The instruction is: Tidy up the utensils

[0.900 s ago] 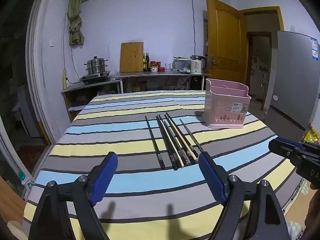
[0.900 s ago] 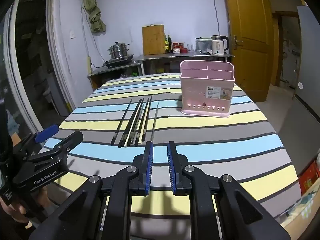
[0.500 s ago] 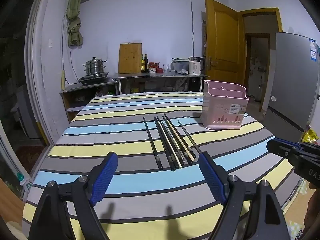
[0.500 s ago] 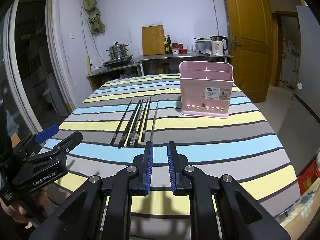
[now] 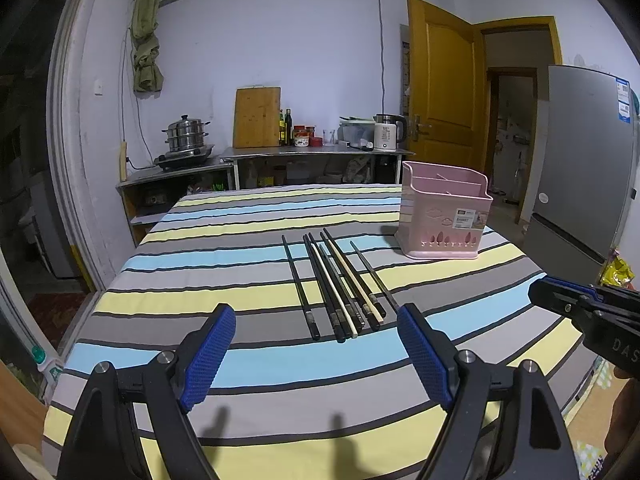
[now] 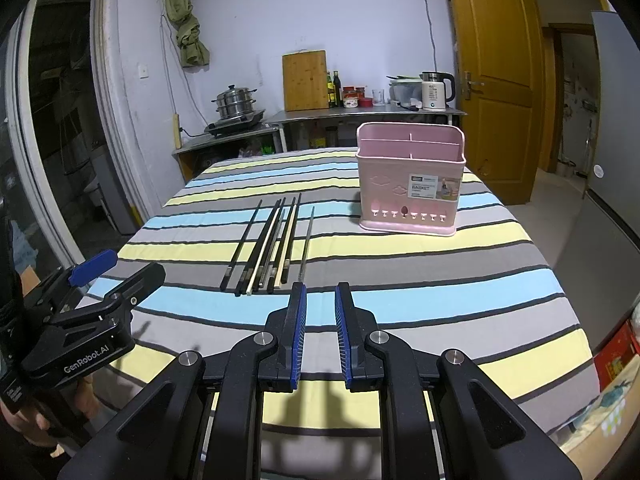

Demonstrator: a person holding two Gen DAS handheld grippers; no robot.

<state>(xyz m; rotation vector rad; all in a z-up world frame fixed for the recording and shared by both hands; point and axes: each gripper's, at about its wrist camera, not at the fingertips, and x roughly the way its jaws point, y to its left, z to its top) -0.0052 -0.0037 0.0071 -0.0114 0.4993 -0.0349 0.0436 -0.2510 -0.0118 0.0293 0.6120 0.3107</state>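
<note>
Several chopsticks (image 5: 338, 286), dark and pale, lie side by side in a row on the striped tablecloth (image 5: 240, 288); they show in the right wrist view (image 6: 270, 246) too. A pink divided utensil basket (image 5: 444, 216) stands upright to their right, also in the right wrist view (image 6: 410, 184). My left gripper (image 5: 316, 356) is wide open and empty, hovering just short of the chopsticks' near ends. My right gripper (image 6: 320, 334) is empty with its jaws nearly together, a narrow gap between them, near the single chopstick (image 6: 307, 244) on the right of the row.
The table's front edge is close below both grippers. A counter (image 5: 312, 154) with a steamer pot, cutting board, bottles and kettle stands behind the table. A grey fridge (image 5: 584, 160) and an orange door (image 5: 440, 88) are at the right.
Both views have shifted slightly; the chopsticks and basket have not moved on the table. The jaws of both grippers stand as before.
</note>
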